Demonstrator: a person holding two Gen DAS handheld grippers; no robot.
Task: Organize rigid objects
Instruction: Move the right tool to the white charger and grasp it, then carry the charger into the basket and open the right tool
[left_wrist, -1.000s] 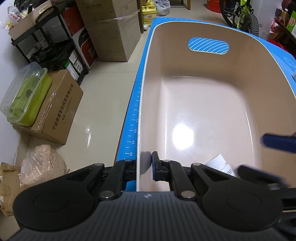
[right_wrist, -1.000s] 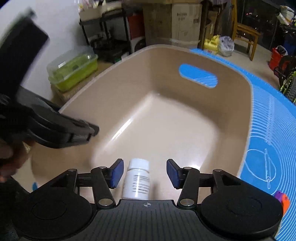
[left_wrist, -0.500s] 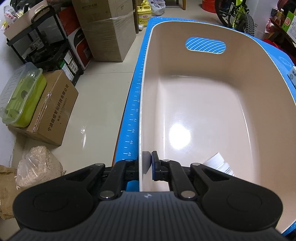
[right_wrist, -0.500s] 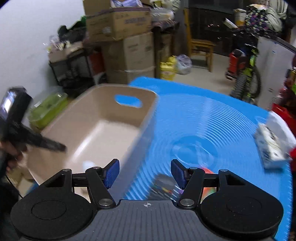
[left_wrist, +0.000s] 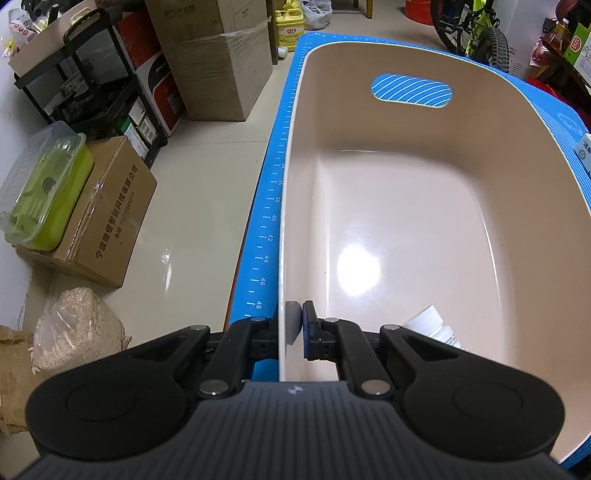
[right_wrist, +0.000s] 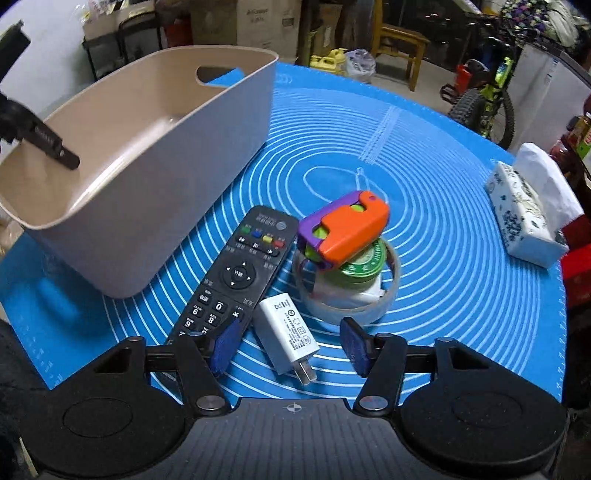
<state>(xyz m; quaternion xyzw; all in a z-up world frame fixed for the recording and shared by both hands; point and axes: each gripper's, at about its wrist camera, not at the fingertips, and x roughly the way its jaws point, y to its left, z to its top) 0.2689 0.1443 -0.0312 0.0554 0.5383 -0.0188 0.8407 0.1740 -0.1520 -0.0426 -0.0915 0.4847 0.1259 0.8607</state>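
On the desk, left hand-held gripper (left_wrist: 295, 326) pinches the bin (left_wrist: 291, 206) wall while the right hand-held gripper (right_wrist: 290, 345), spread, straddles the charger (right_wrist: 286, 334); closing on it likely comes next.

A beige plastic bin (right_wrist: 155, 162) sits on a blue silicone mat with white concentric rings (right_wrist: 443, 229). The black remote control (right_wrist: 236, 273) has red, blue, yellow and green buttons. An orange-and-purple plastic toy (right_wrist: 343, 229) tops a green round tin lid (right_wrist: 364, 262).
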